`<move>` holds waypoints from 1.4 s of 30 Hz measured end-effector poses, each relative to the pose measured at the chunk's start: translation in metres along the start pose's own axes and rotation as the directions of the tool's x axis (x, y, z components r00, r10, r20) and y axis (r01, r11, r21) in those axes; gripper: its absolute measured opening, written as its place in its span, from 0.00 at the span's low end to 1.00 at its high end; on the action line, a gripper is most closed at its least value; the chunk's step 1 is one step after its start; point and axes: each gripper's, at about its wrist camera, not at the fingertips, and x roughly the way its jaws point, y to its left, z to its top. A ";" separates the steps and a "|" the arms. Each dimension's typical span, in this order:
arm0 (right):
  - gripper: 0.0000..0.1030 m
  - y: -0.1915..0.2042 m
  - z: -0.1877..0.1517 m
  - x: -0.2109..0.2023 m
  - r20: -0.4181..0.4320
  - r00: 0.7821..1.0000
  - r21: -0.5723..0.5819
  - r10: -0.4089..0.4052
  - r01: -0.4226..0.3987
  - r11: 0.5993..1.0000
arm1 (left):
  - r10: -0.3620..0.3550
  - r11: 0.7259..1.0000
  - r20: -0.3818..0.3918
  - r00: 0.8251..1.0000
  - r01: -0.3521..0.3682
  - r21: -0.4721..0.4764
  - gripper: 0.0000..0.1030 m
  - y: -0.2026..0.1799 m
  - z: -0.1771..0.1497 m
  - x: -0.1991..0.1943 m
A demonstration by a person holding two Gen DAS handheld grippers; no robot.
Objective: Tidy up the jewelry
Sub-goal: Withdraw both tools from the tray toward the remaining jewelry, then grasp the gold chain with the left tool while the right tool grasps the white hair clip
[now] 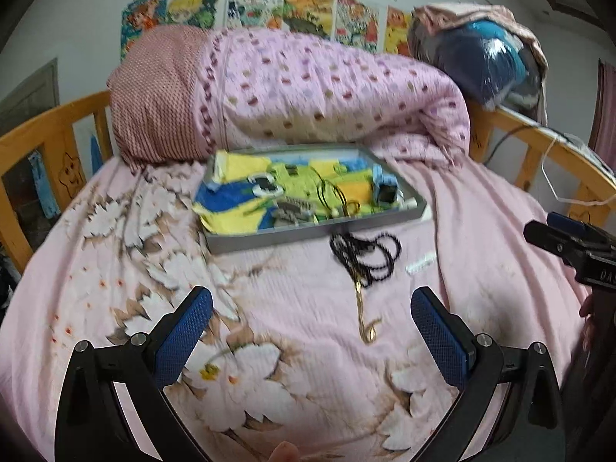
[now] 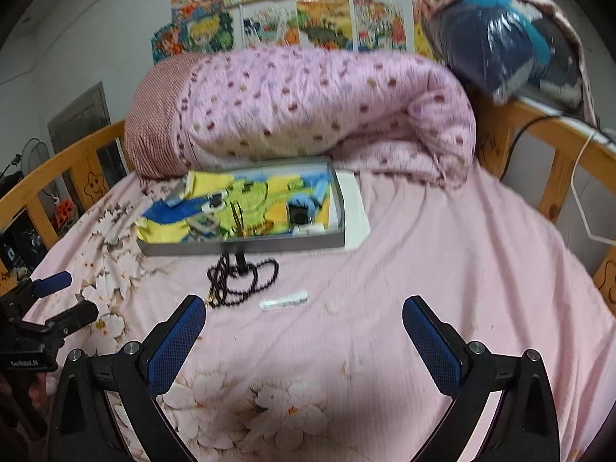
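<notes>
Ahead of both tongs, a shallow grey rectangular tray [image 1: 269, 239] sits on the pink flowered bedsheet [image 1: 300, 365], backed against a rolled pink quilt with small coloured dots [image 1: 327, 92]. The tray is lined with a fuzzy yellow, blue and green patterned cloth [image 1: 231, 196], and small pieces lie scattered on it: something white-framed with a dark centre [image 1: 265, 186], a grey toothed clip-like piece [image 1: 294, 208], thin dark cords [image 1: 338, 196], and a little dark box at the far right end [image 1: 387, 194]. They are too blurred to name more exactly.

Just in front of the tray's near wall, outside it, lies a tangled string of small dark round beads [image 1: 365, 256]. From it a thin gold chain [image 1: 364, 315] trails toward the left tongs [image 1: 312, 323], ending between the spread blue pads. A small white stick-shaped item [image 2: 284, 301] rests on the sheet just right of the beads, ahead of the right tongs [image 2: 304, 327].

Both tongs stand wide apart, holding nothing; their pads are blue with a fine mesh texture on black arms. The orange wooden bed rail [image 2: 558, 161] curves around the mattress, and bright cartoon posters [image 2: 308, 19] cover the wall beyond.
</notes>
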 end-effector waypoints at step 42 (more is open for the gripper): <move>0.75 -0.009 0.000 0.148 -0.268 0.943 -0.382 0.200 -0.294 0.876 | -0.211 0.944 -0.405 0.890 0.292 0.151 0.25 -0.034 -0.021 0.124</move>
